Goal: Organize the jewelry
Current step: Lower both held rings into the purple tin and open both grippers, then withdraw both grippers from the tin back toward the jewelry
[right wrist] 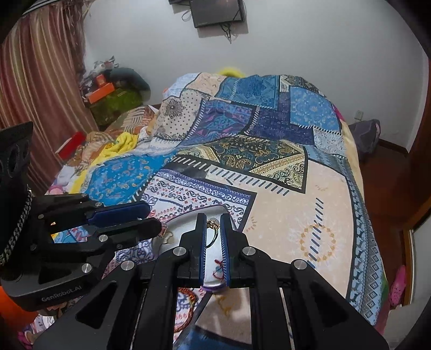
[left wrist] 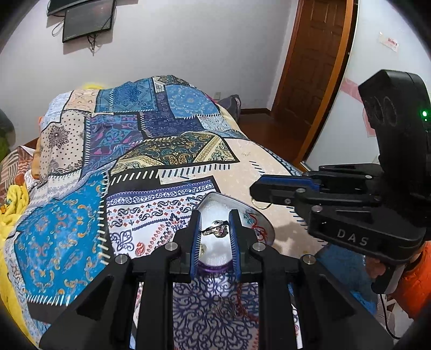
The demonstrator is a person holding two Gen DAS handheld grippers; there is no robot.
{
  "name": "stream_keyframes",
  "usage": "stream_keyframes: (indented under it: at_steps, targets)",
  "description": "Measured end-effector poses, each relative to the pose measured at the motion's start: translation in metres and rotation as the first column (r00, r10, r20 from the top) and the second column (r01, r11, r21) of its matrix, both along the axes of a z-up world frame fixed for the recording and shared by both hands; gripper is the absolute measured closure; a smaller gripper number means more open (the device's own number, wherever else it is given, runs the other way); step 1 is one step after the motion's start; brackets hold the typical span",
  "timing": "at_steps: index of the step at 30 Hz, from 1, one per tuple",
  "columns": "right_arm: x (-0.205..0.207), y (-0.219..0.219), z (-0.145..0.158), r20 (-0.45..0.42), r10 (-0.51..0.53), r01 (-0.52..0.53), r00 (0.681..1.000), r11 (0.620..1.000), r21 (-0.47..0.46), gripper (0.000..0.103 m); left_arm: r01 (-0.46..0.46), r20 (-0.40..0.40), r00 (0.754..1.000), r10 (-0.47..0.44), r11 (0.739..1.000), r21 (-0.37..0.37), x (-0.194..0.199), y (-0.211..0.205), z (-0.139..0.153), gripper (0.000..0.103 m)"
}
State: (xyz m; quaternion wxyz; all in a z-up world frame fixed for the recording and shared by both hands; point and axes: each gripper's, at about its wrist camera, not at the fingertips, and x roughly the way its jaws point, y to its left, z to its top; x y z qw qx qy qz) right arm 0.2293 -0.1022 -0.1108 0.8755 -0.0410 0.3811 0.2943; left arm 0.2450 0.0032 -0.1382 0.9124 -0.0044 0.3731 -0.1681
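**What stays out of sight**

The left gripper's fingers (left wrist: 198,234) cover both sides of the white tray (left wrist: 215,200). The red thread (left wrist: 258,228) is too tangled to read. The wall screen (right wrist: 215,12) is cut off by the top edge.

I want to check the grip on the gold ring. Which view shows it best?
The right wrist view: the gold ring sits pinched between the right gripper's jaws. The left wrist view shows only a sliver below them.
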Motion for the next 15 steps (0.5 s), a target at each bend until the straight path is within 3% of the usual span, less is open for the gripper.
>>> stream_keyframes:
  at_steps: [15]
  targets:
    - [0.024,0.008,-0.018,-0.079,0.037,-0.039,0.996,0.999,-0.017,0.094,0.04,-0.062,0.997,-0.04,0.999,0.0,0.019,-0.005,-0.019,0.084]
